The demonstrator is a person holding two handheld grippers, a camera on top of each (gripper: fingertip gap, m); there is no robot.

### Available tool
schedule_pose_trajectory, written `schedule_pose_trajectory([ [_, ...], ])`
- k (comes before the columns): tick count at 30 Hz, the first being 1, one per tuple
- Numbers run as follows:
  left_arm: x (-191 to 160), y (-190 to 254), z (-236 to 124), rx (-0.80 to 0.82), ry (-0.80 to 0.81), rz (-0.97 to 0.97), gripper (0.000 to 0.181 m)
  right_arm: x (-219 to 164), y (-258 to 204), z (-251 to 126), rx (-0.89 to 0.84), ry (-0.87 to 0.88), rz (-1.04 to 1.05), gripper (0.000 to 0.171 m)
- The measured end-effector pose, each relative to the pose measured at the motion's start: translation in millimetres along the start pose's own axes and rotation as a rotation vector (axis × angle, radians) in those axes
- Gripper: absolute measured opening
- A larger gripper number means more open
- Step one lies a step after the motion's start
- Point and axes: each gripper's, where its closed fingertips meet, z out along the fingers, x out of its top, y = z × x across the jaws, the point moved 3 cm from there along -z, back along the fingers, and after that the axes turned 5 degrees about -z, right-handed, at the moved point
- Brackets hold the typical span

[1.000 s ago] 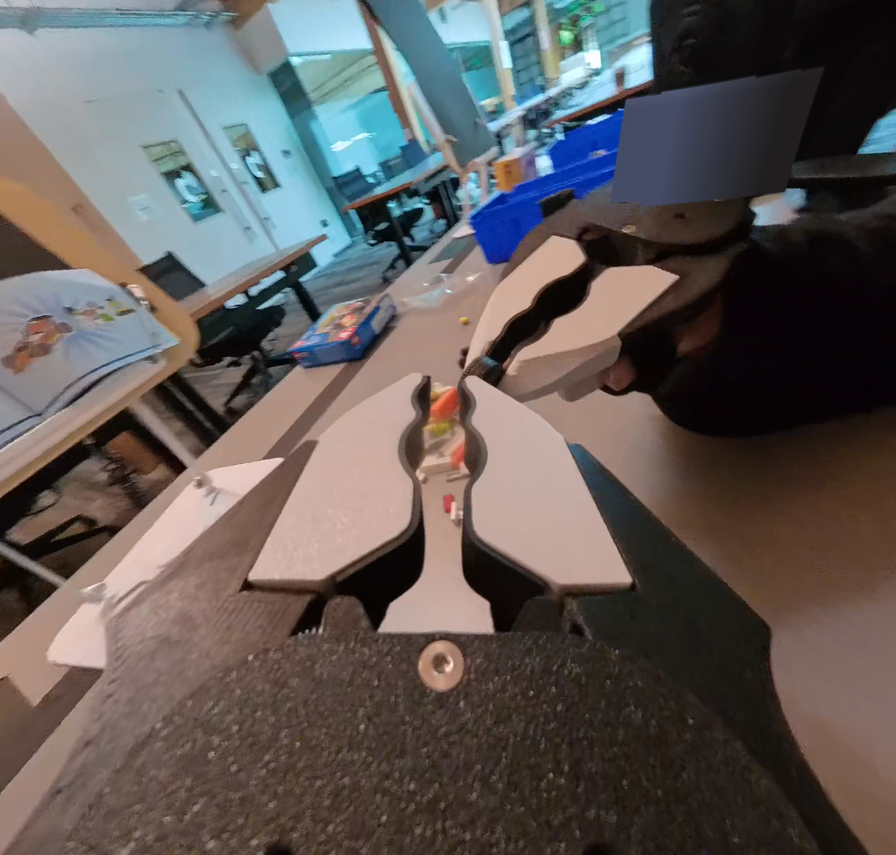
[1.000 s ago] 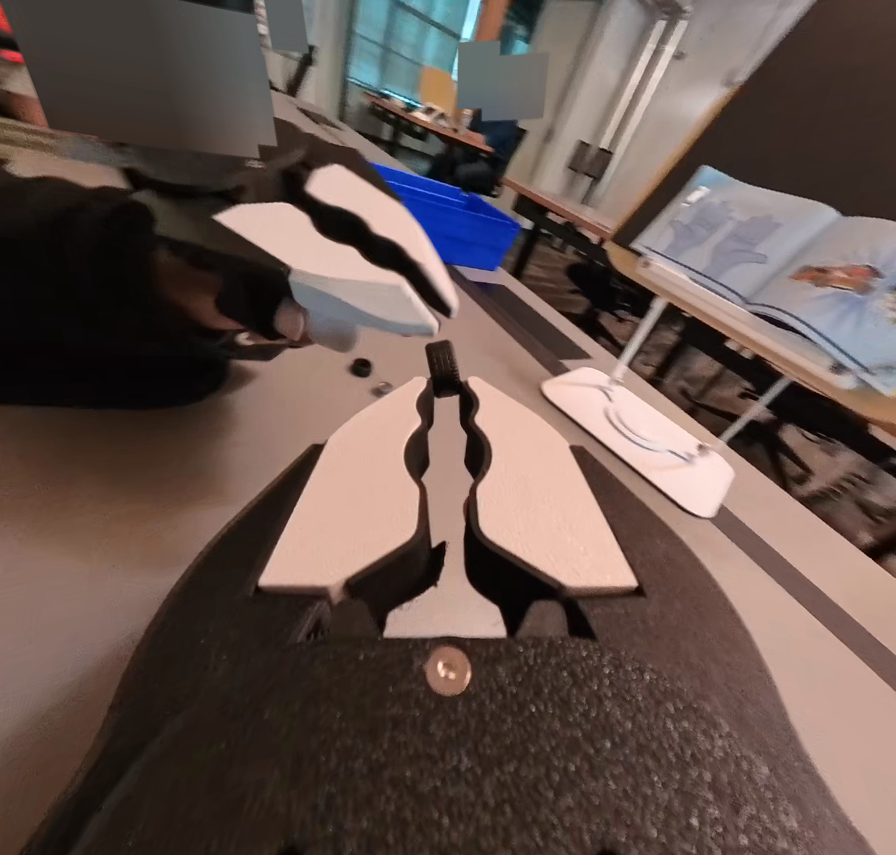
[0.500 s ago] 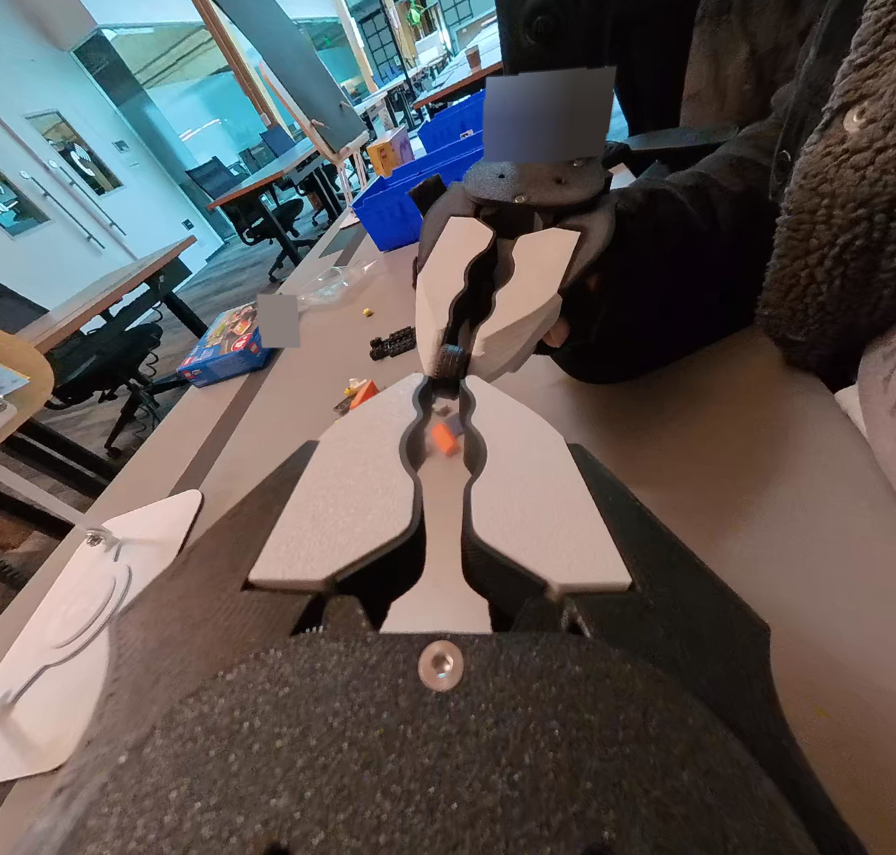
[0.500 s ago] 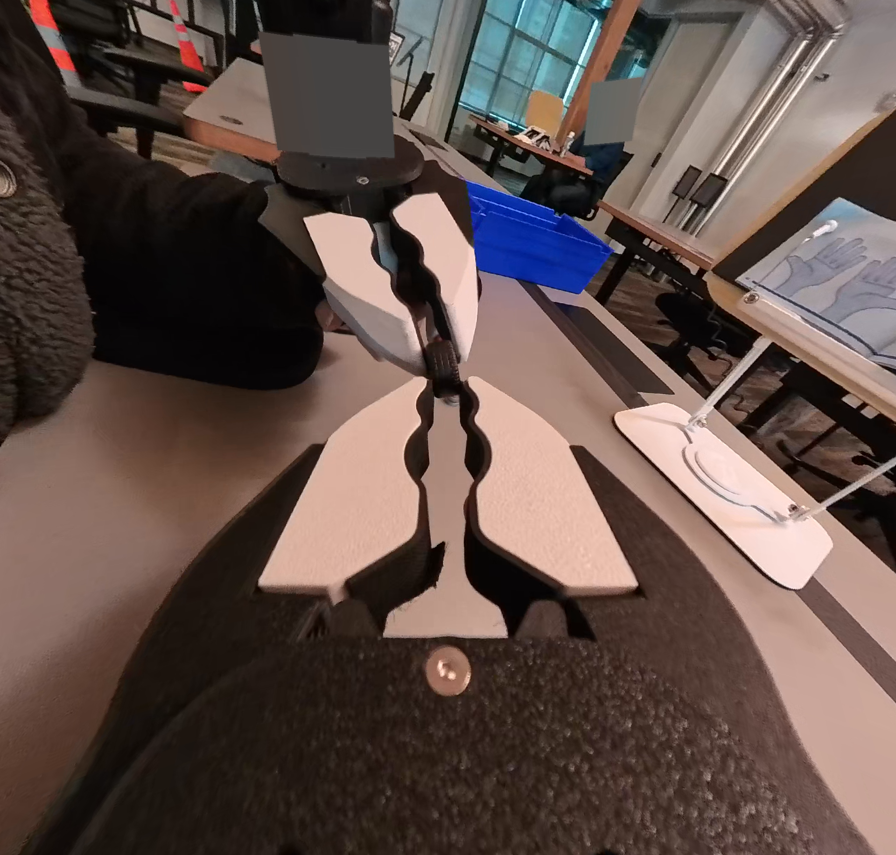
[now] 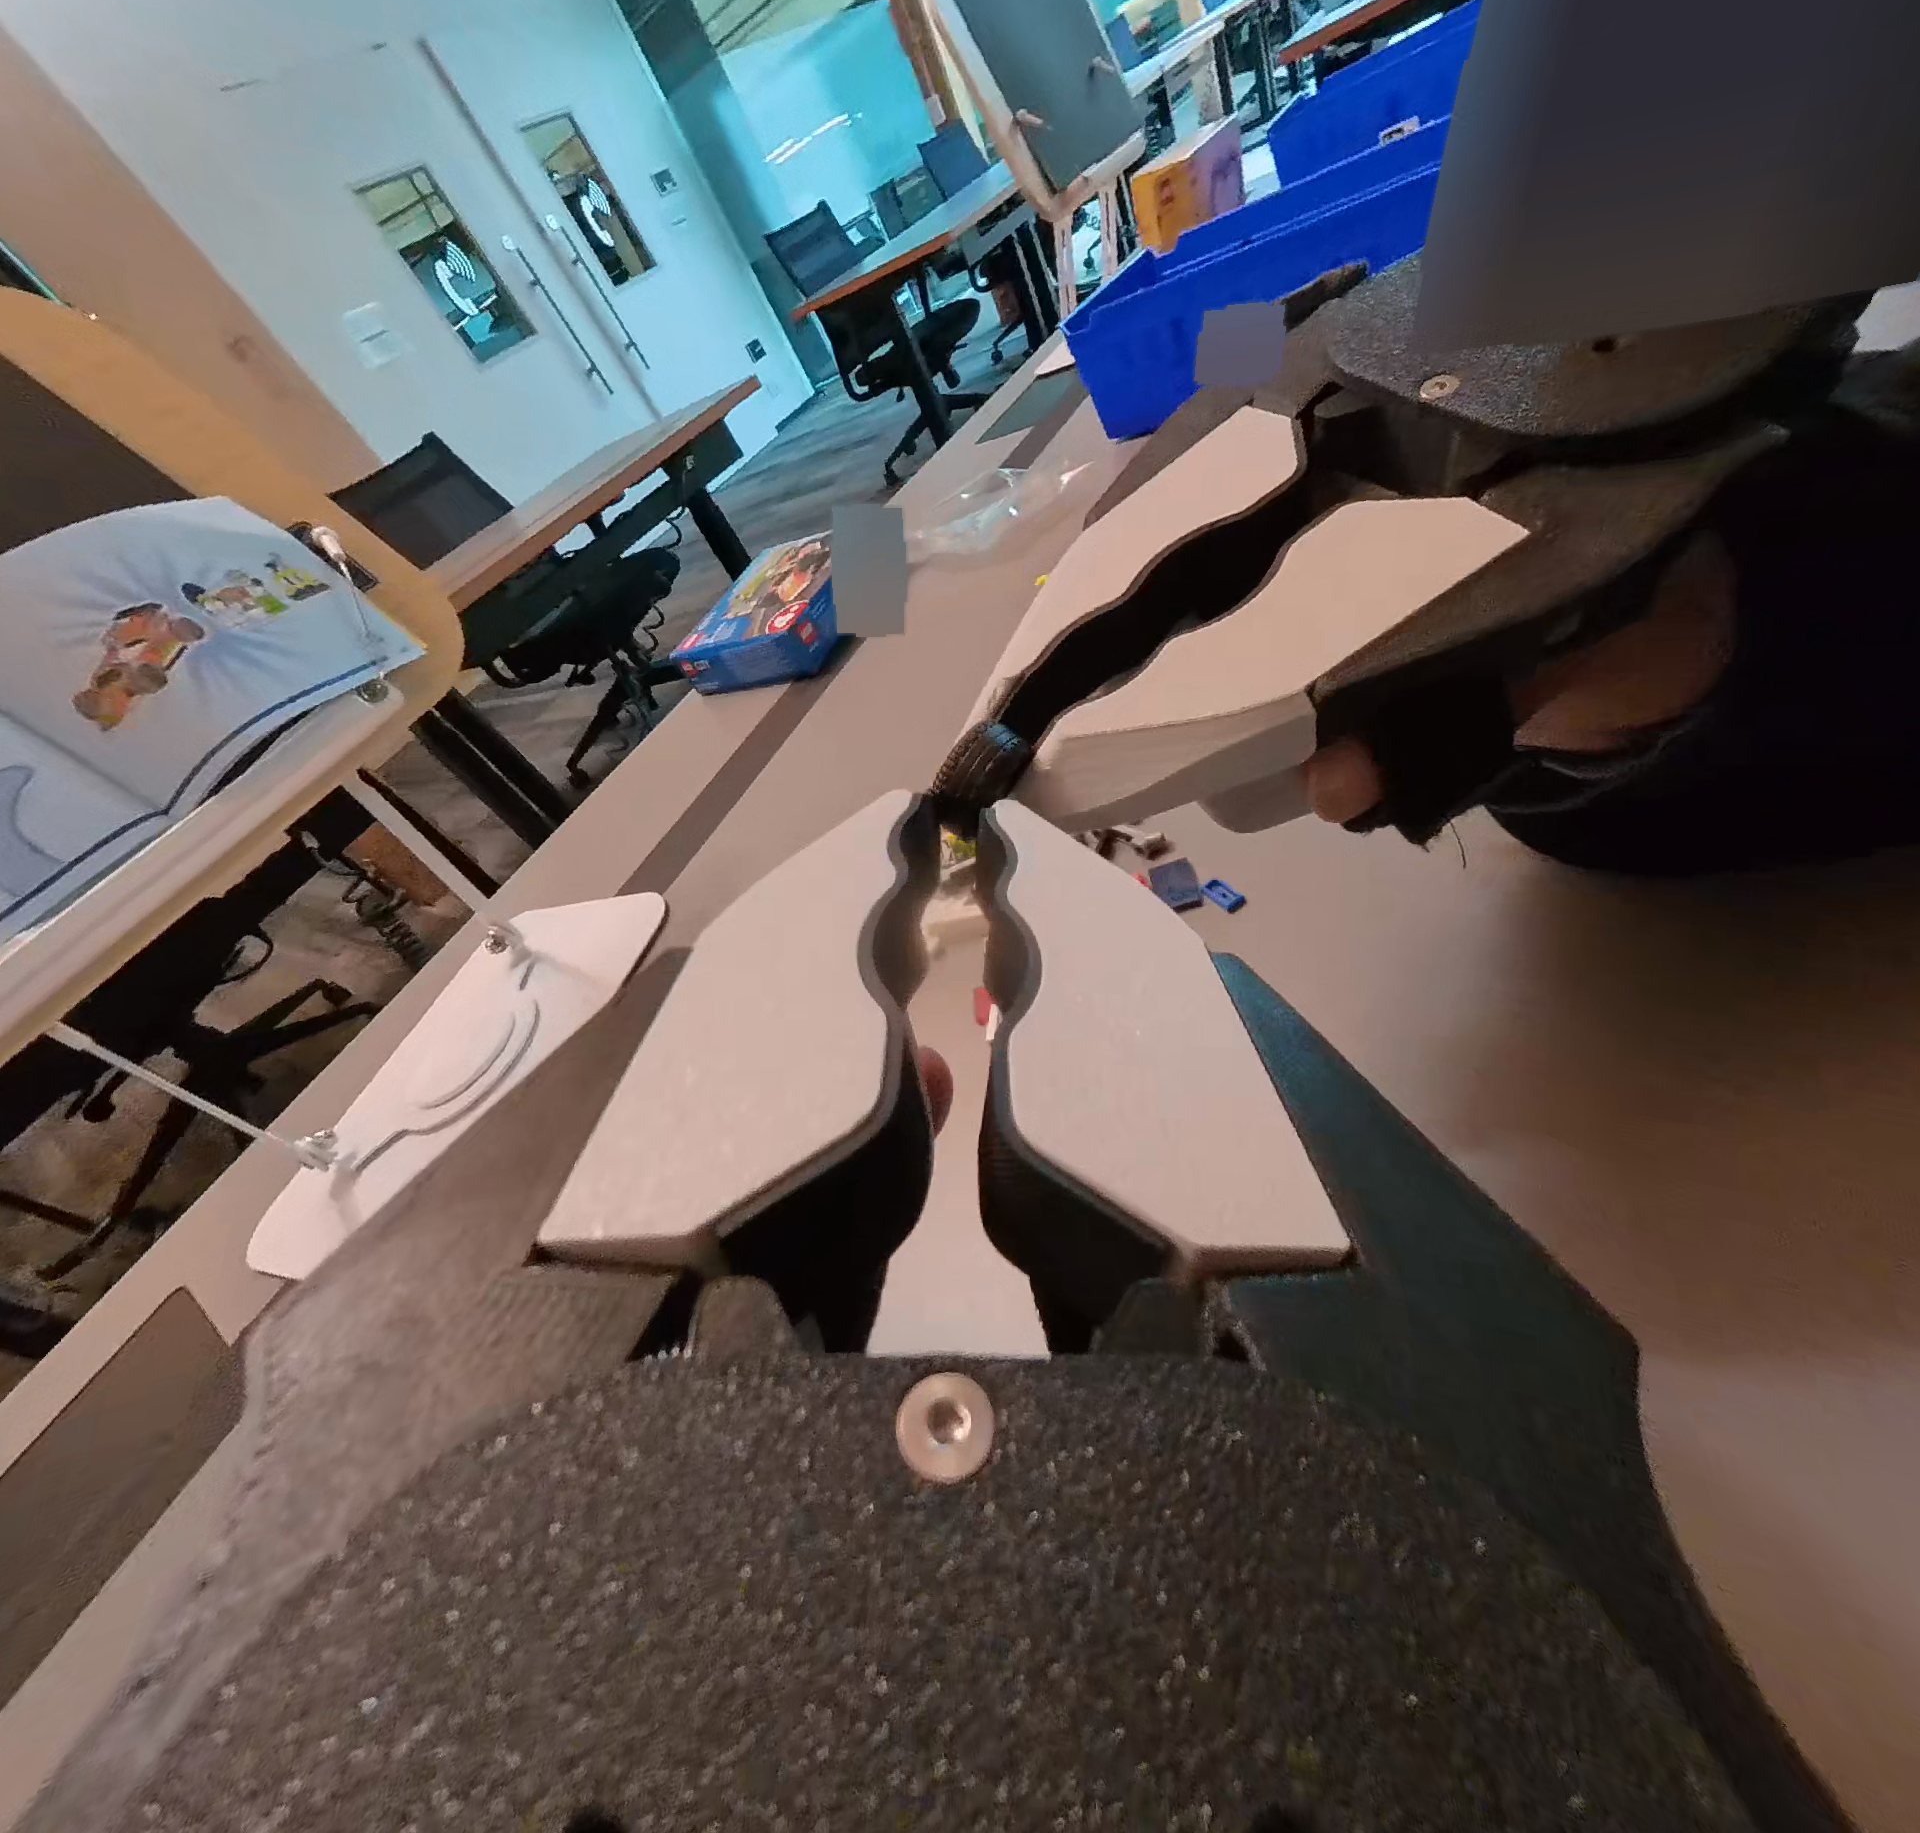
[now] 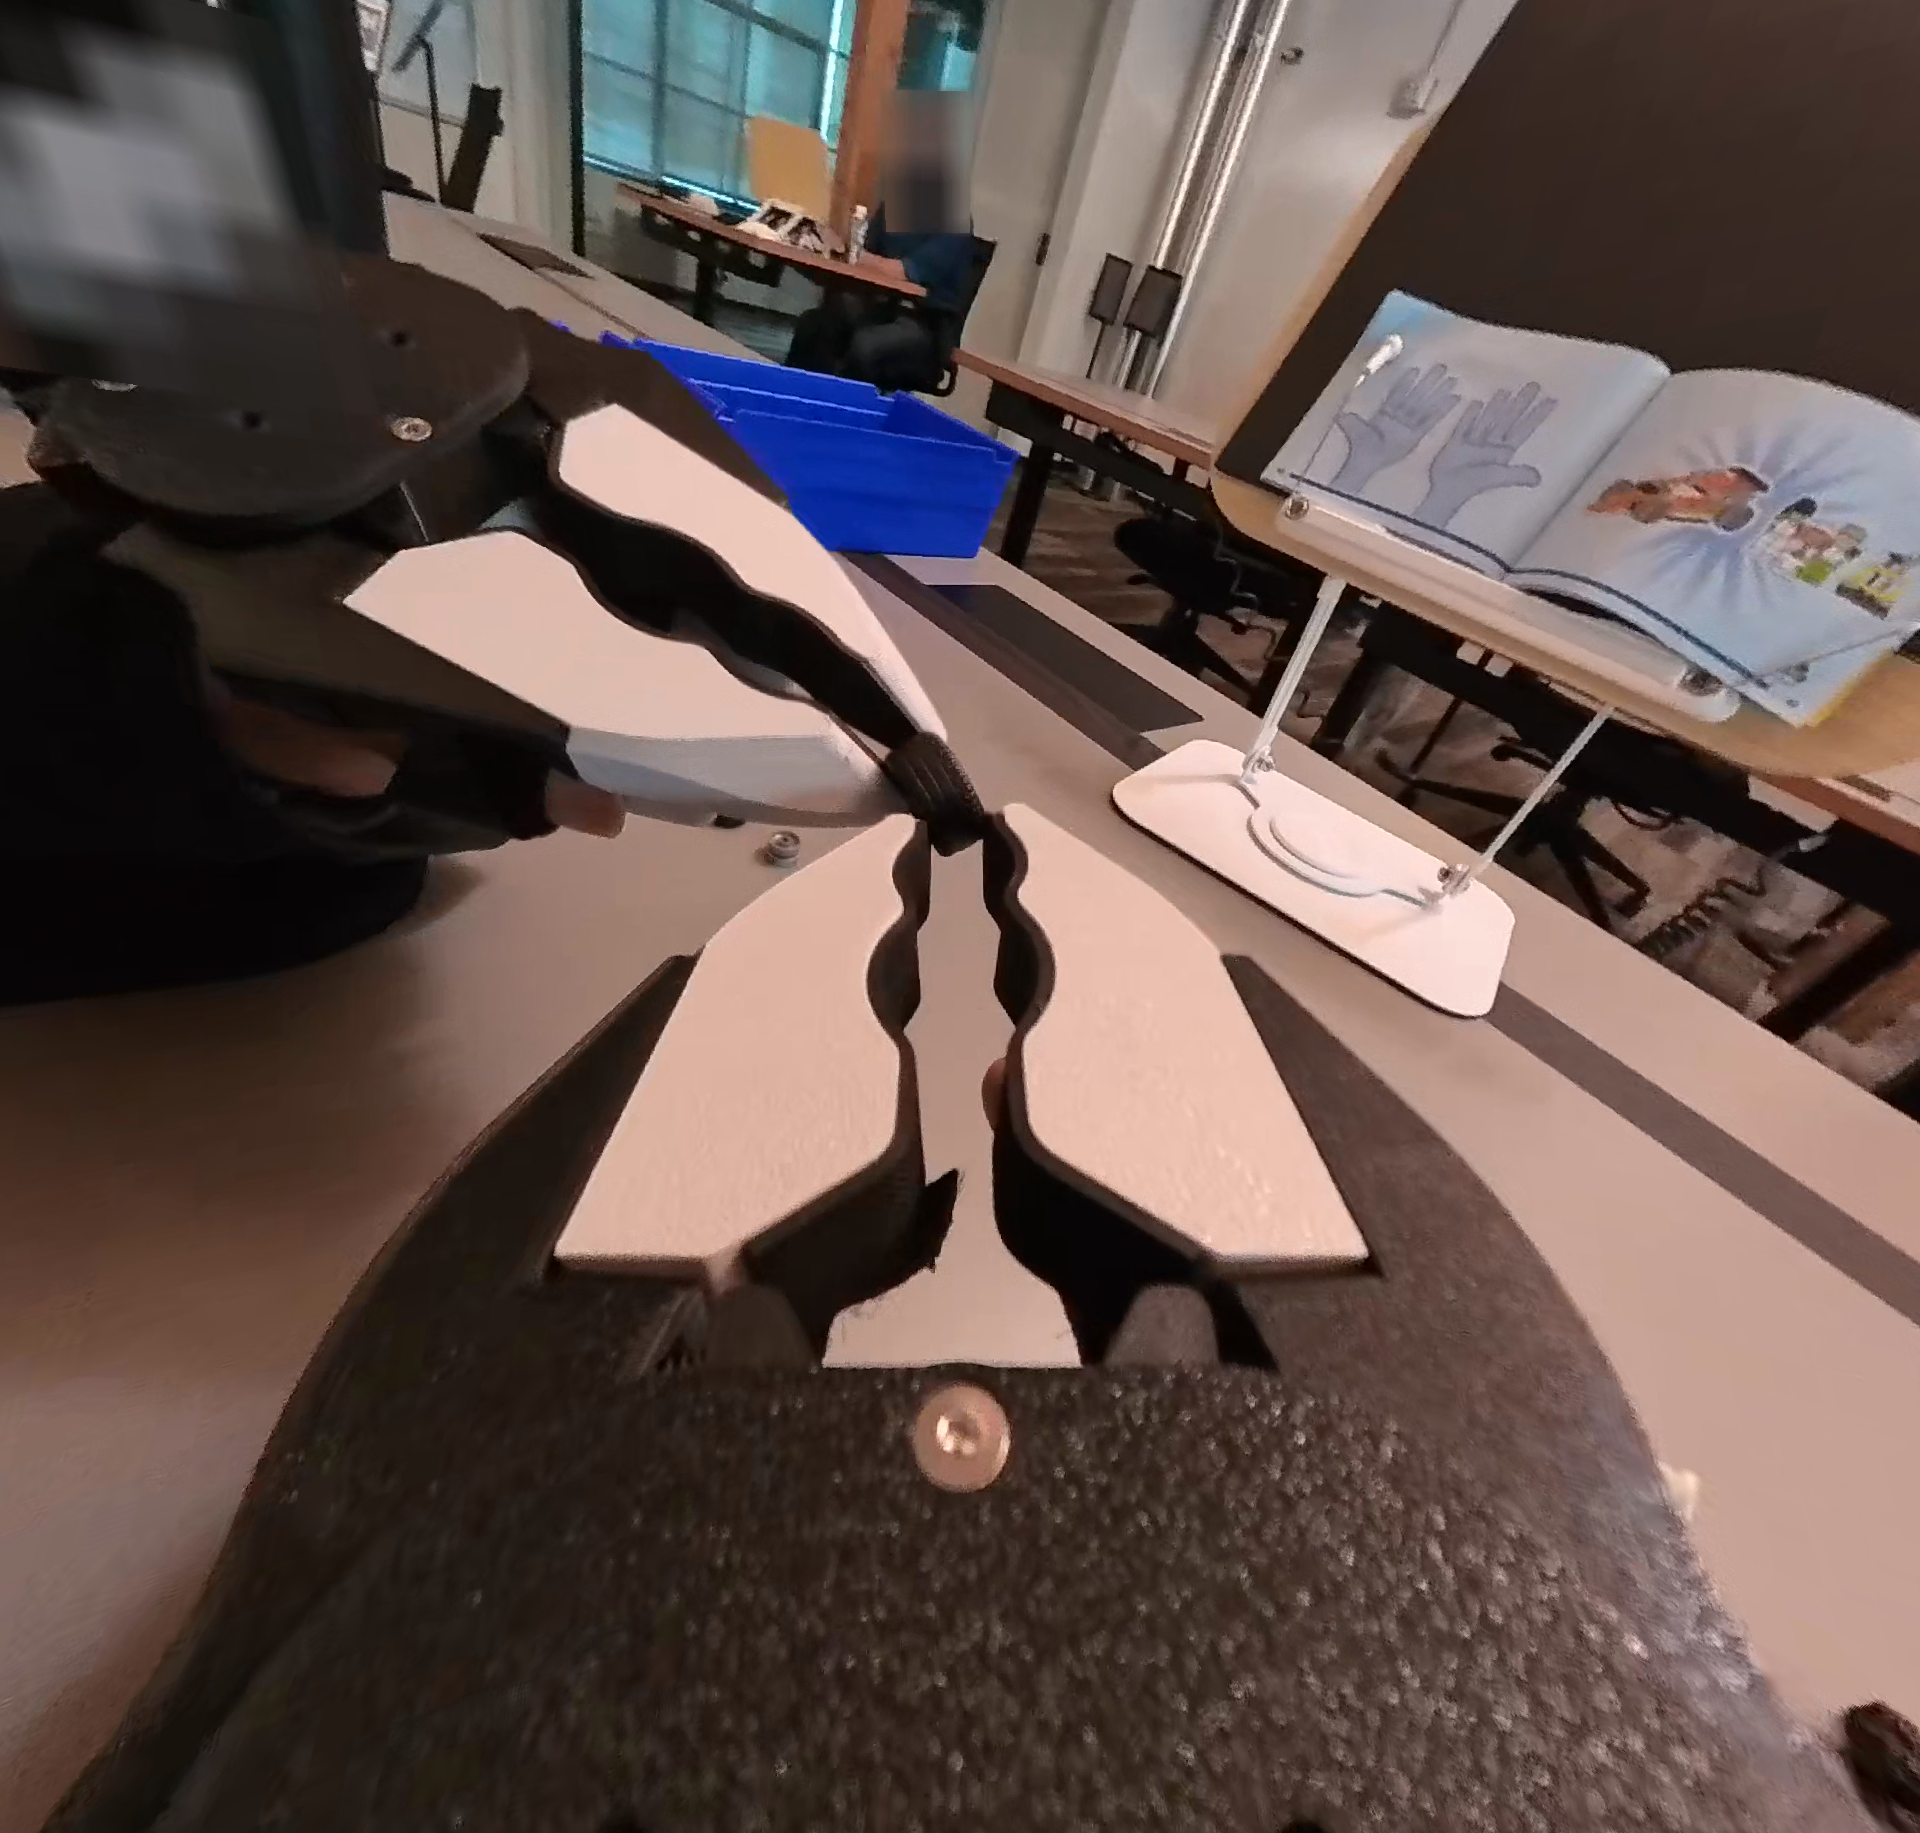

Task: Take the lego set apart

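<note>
I have both grippers meeting tip to tip above the grey table point(image 5: 1558, 1056), sharing one small black Lego wheel point(image 5: 982, 757). In the left wrist view my left gripper point(image 5: 951, 827) is narrowed onto a dark part at its tips, apparently the wheel's hub or axle end; the right gripper point(image 5: 997, 744) comes in from two o'clock, clamped on the ribbed tyre. From the right wrist view the picture mirrors: my right gripper point(image 6: 956, 833) pinches the dark part while the left gripper point(image 6: 914, 755) enters from ten o'clock.

I judge the wheel light and tiny. The tyre looks rubbery, ridged and round, so it should give under the pads and could roll out. The hub is probably hard, smooth plastic, better held across its flat ends. Pulling straight along the axle seems safest; twisting may fling it.

Loose bricks point(image 5: 1195, 884), blue, red and pale, lie on the matte tabletop just past my left tips. An open instruction booklet point(image 6: 1558, 495) sits propped at two o'clock in the right view.
</note>
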Motion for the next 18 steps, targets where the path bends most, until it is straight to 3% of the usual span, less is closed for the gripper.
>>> schedule_pose_trajectory([
  [10,-18,3,1,-0.035,-0.115,0.125,0.007,-18,-5,3,0.04,-0.094,0.078,0.009],
  [18,-27,5,3,-0.07,-0.148,0.1,0.005,-27,-5,3,0.04,-0.135,0.097,0.009],
])
